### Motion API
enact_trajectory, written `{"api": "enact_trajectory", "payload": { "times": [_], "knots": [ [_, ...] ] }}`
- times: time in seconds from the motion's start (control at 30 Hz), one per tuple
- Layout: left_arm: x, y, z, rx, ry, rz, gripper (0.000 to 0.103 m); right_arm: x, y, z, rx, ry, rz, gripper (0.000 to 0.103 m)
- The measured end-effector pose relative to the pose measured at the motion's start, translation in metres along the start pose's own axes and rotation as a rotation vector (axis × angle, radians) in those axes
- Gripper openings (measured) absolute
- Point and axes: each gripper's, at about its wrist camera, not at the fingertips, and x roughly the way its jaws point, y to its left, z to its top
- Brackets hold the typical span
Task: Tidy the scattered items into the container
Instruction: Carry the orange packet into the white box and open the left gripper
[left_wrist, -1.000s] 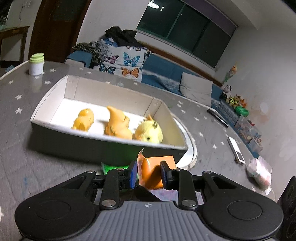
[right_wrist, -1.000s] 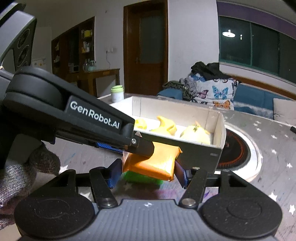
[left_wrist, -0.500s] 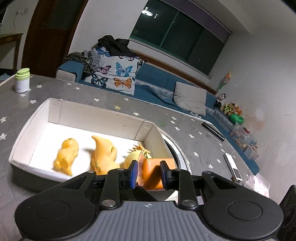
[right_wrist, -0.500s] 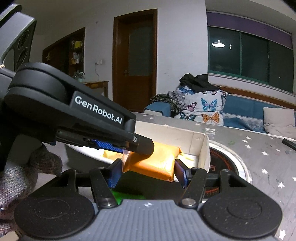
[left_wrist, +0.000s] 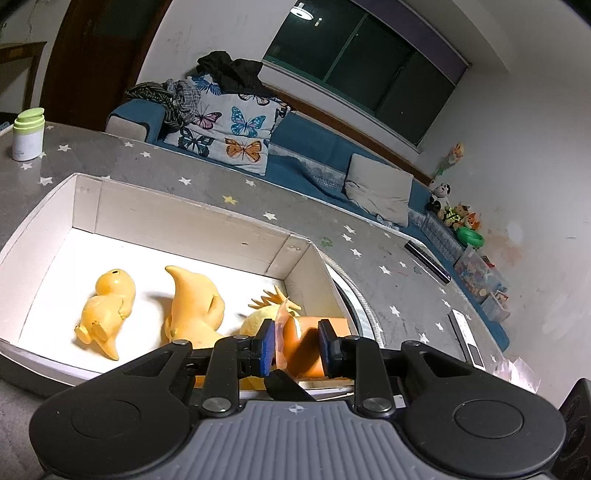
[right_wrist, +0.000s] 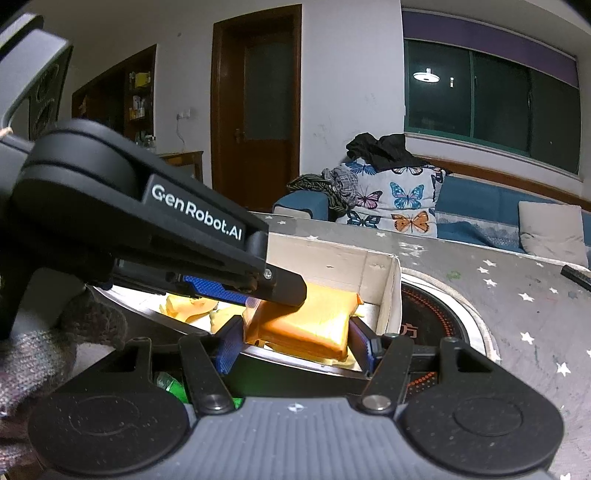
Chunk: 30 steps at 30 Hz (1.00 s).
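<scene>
An open box (left_wrist: 192, 199) with a white inside holds an orange duck toy (left_wrist: 107, 302), an orange dinosaur toy (left_wrist: 195, 299) and a yellow fluffy chick (left_wrist: 262, 317). My left gripper (left_wrist: 297, 347) is shut on one end of an orange packet (left_wrist: 303, 343), held over the box's near right corner. In the right wrist view the same orange packet (right_wrist: 306, 325) lies between the blue pads of my right gripper (right_wrist: 295, 341), which is shut on its sides. The left gripper's fingers (right_wrist: 284, 286) pinch its left end from above. The box wall (right_wrist: 332, 258) stands just behind.
A green item (right_wrist: 171, 387) lies on the table under the right gripper. A white jar with a green lid (left_wrist: 27, 134) stands far left. A round inset hob (right_wrist: 439, 314) adjoins the box. Two remotes (left_wrist: 467, 341) and a plastic bag (left_wrist: 517, 373) lie right. A gloved hand (right_wrist: 33, 354) holds the left gripper.
Both grippers have risen with the orange packet and carried it forward, from in front of the box's outer wall to above its near right corner.
</scene>
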Motion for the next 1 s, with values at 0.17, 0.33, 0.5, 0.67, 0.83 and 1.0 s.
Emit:
{"api": "enact_trajectory", "payload": {
  "times": [0.17, 0.33, 0.5, 0.67, 0.83, 1.0],
  "knots": [
    [0.002, 0.005, 0.001, -0.012, 0.005, 0.009, 0.026, 0.000, 0.000, 0.000, -0.005, -0.002, -0.001, 0.062],
    [0.001, 0.009, 0.000, -0.019, 0.004, 0.015, 0.026, -0.001, 0.000, -0.003, -0.009, -0.004, -0.006, 0.063],
    [-0.003, 0.009, -0.002, -0.022, -0.001, 0.016, 0.027, -0.004, 0.001, -0.003, -0.012, -0.009, -0.009, 0.063],
    [-0.007, 0.009, -0.004, -0.019, -0.008, 0.018, 0.027, -0.007, 0.004, -0.005, -0.019, -0.011, -0.017, 0.063],
    [-0.015, 0.007, -0.006, -0.010, -0.021, 0.025, 0.027, -0.013, 0.005, -0.006, -0.012, -0.018, -0.014, 0.063],
    [-0.024, 0.006, -0.011, 0.001, -0.029, 0.039, 0.027, -0.020, 0.006, -0.007, -0.007, -0.026, -0.012, 0.064]
  ]
}}
